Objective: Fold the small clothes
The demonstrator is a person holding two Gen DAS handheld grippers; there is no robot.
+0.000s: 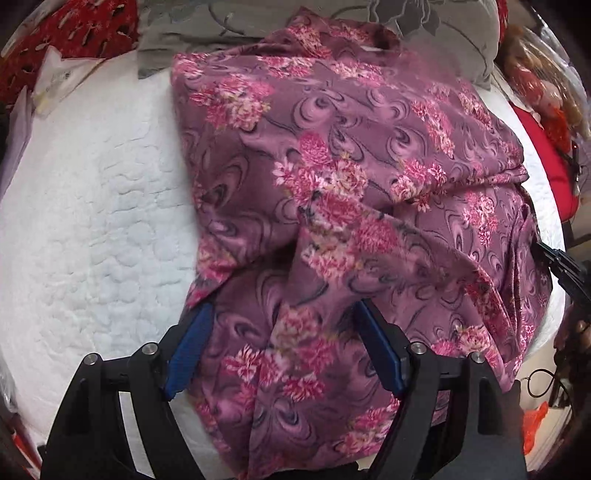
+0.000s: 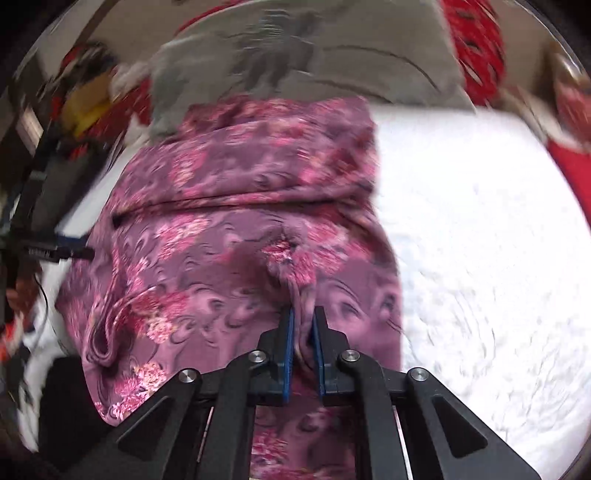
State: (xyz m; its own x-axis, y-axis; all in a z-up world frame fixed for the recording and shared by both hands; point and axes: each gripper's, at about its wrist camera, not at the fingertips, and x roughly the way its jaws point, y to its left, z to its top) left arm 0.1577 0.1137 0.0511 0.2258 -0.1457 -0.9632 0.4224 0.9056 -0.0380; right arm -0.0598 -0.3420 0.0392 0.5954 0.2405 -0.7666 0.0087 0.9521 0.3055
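Note:
A mauve garment with pink flower print (image 1: 332, 166) lies crumpled on a white quilted bed cover (image 1: 92, 221). My left gripper (image 1: 284, 308) is open wide at the garment's near left edge. Cloth lies loosely between its blue pads (image 1: 192, 347), and neither pad presses on it. In the right wrist view the same garment (image 2: 221, 184) spreads ahead, blurred. My right gripper (image 2: 304, 313) is shut on a raised fold of it, which is pinched between the blue pads (image 2: 289, 350). The right gripper's black tip (image 1: 561, 262) and a hand show at the garment's right edge.
A grey flowered pillow (image 1: 424, 22) lies behind the garment and a red patterned pillow (image 1: 55, 29) at the far left. Papers (image 1: 55, 81) lie by the bed's left corner. Red cloth and clutter (image 1: 546, 147) line the right side. White cover (image 2: 480, 240) stretches right of the garment.

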